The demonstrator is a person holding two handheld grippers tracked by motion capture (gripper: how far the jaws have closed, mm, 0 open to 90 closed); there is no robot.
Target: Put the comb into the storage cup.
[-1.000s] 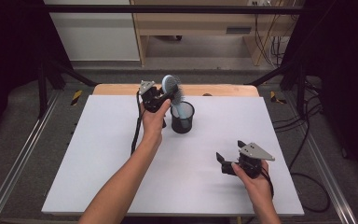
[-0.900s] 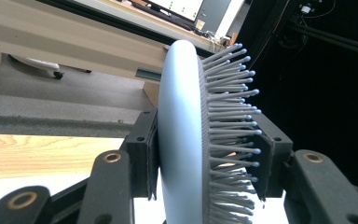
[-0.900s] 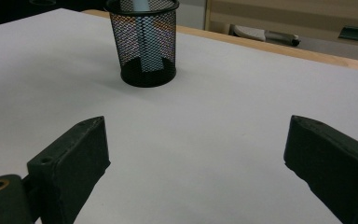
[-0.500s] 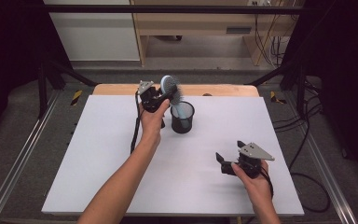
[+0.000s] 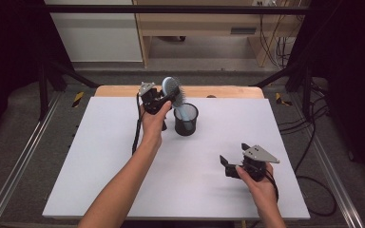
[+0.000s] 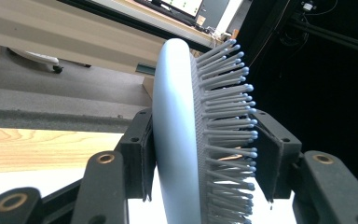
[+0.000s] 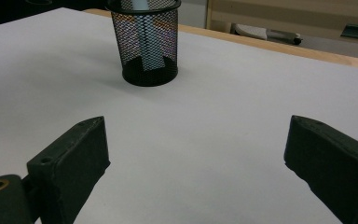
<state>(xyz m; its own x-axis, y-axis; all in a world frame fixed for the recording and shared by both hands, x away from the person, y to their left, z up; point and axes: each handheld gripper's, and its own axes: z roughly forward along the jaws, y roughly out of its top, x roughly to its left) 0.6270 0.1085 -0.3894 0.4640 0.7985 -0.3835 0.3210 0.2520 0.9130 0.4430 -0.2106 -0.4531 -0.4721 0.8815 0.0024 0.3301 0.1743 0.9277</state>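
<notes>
A light blue hairbrush (image 5: 172, 85) stands tilted with its handle down in a black mesh cup (image 5: 185, 119) near the back middle of the white table (image 5: 100, 156). My left gripper (image 5: 166, 97) is shut on the brush head. In the left gripper view one jaw presses the smooth back of the brush (image 6: 177, 130) and the other meets the bristle tips, with the gripper (image 6: 205, 149) closed around it. My right gripper (image 5: 233, 156) rests low at the front right, open and holding nothing. The right gripper view shows its gripper (image 7: 196, 154) wide apart, facing the cup (image 7: 144, 42) some way off.
A wooden strip (image 5: 228, 91) edges the back of the table. Metal rails (image 5: 19, 161) run along the left side and cables (image 5: 309, 142) lie on the floor at the right. A wooden cabinet (image 5: 195, 28) stands behind the table.
</notes>
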